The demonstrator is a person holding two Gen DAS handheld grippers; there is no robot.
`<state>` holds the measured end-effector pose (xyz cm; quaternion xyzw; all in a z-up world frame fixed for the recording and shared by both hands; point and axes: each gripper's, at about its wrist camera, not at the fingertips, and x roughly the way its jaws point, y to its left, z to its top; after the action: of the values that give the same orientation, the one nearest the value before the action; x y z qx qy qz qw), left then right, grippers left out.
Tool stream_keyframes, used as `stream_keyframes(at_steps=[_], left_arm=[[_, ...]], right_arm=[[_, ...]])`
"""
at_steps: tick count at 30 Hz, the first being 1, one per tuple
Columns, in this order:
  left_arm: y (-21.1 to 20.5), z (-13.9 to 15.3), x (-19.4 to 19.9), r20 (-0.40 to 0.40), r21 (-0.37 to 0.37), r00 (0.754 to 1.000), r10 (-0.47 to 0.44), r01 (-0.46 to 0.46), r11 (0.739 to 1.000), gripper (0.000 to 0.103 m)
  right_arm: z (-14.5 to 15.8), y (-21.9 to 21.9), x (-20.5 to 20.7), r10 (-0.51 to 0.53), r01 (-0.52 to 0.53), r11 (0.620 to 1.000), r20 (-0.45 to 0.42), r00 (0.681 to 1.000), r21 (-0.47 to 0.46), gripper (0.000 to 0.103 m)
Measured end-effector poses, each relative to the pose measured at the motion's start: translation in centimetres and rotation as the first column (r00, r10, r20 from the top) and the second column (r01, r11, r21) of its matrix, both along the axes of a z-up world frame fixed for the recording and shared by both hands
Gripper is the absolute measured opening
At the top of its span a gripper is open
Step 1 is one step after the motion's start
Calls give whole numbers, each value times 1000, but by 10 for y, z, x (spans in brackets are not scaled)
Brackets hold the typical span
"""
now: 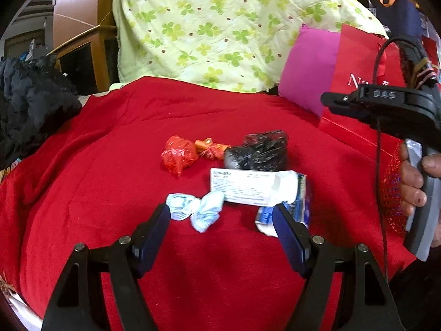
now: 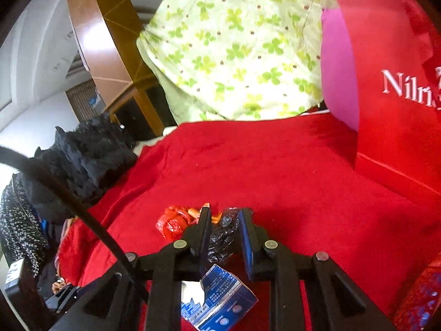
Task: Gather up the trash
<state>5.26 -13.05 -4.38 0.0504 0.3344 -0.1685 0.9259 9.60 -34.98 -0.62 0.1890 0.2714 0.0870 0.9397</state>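
While the left gripper [image 1: 223, 215] tilts down over the red blanket [image 1: 110, 165], its fingers are spread wide and pinch nothing. The right gripper [image 2: 224, 215] hangs higher, off to the right in the left wrist view, with a person's hand [image 1: 413, 182] wrapped round its grey handle. Its fingers are drawn close with a narrow gap between them, and nothing is visibly pinched.

The trash lies in a loose cluster on the blanket. A light-blue crumpled wad [image 1: 195, 211] sits just ahead of the left fingertips, toward the left finger. A white carton [image 1: 248, 187] lies just beyond it, and a blue-and-white packet [image 1: 296, 204] touches the carton's right end beside the right finger. Farther off are a red crumpled wrapper [image 1: 179, 154], an orange wrapper [image 1: 209, 147] and a black plastic bag [image 1: 259, 151], all touching in a row. From the right wrist, that black bag shows through the gap, lying on the blanket below.

Open blanket lies left of and in front of the cluster. A red paper bag [image 1: 355, 63] and a pink cushion [image 1: 308, 66] close the right side. A clover-print cloth [image 1: 220, 27] rises behind, and dark clothing [image 1: 33, 104] is heaped at the left edge.
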Motion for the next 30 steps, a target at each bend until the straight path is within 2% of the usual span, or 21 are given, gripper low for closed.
stream_keyframes(at_steps=[9,15,19,24,25,26,27,28,30], left_arm=[[-30,11,3,5,-6,998,-65,65,998,77],[-62,4,7,-25,-5,990,-142,142,990,77],[-66,-9,13,-74,-20,988,-134,133,991,77],[-54,-12,29,-104,-64,991,-87,81,995,77],[-51,-12,30,-99,-65,992,-82,76,995,77],[-47,-11,32,-93,-66,993,-78,72,995,77],[-42,-11,34,-88,-63,993,-74,69,996,77],[-37,-11,36,-85,-58,994,-72,67,996,77],[-21,-8,45,-72,-30,996,-61,59,998,77]], right_arm=[[14,-30,-34,-4,2,999,42,999,35,22],[16,-51,-52,-17,14,999,61,998,43,22],[13,-57,-56,-3,0,998,54,999,61,22],[2,-51,-33,46,-43,990,-17,999,133,24],[0,-47,-28,54,-50,990,-26,998,133,27],[-2,-41,-20,65,-59,990,-41,997,125,40],[-5,-32,-10,75,-68,992,-55,996,111,49],[-8,-26,-4,76,-69,992,-62,995,105,76],[-16,-13,10,77,-70,993,-72,994,99,80]])
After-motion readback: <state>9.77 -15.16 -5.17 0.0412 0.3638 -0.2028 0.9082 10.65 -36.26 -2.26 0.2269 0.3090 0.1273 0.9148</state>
